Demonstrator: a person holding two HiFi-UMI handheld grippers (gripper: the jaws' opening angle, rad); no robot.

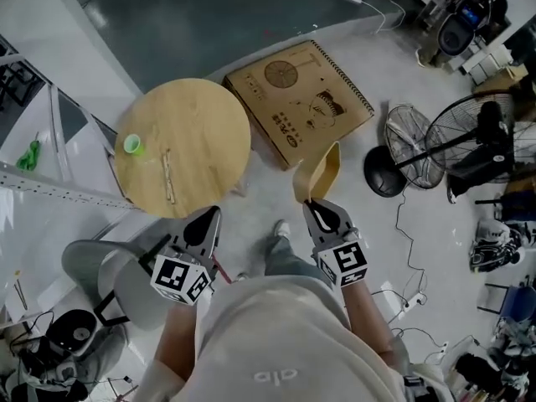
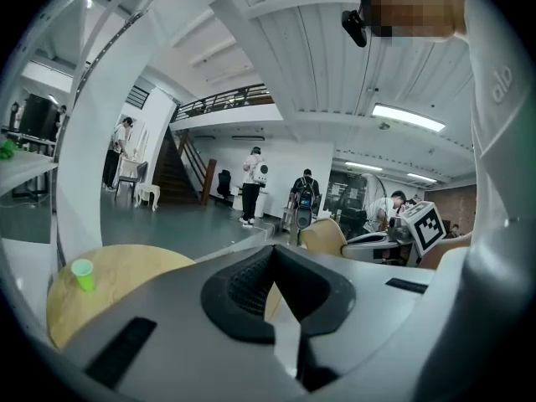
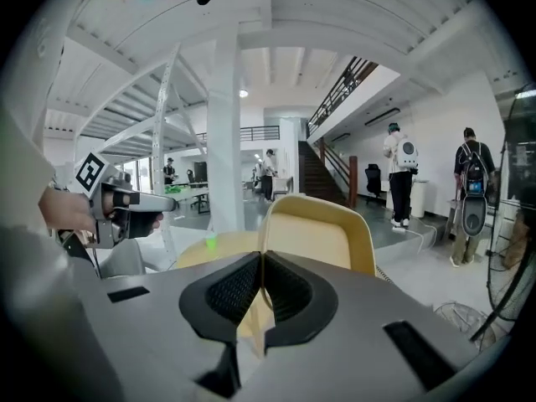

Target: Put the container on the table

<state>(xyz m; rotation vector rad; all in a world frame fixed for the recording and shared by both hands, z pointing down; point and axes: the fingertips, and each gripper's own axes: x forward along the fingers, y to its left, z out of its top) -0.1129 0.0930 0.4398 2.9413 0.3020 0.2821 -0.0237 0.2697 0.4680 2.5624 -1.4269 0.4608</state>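
A yellow container (image 1: 318,172) hangs over the floor, just right of the round wooden table (image 1: 201,132). My right gripper (image 1: 316,203) is shut on its rim. In the right gripper view the container wall (image 3: 322,233) is pinched between the jaws of that gripper (image 3: 262,258). My left gripper (image 1: 211,213) is held near the table's front edge. It is shut, with nothing in it (image 2: 275,254). On the table stand a small green cup (image 1: 131,145) and a thin stick (image 1: 167,177). The left gripper view also shows the cup (image 2: 83,275).
A flat cardboard box (image 1: 297,99) lies on the floor beyond the table. Two floor fans (image 1: 410,145) (image 1: 481,136) stand to the right, with cables near them. A grey chair (image 1: 100,275) is at my left, a white desk (image 1: 50,166) further left. People stand far off.
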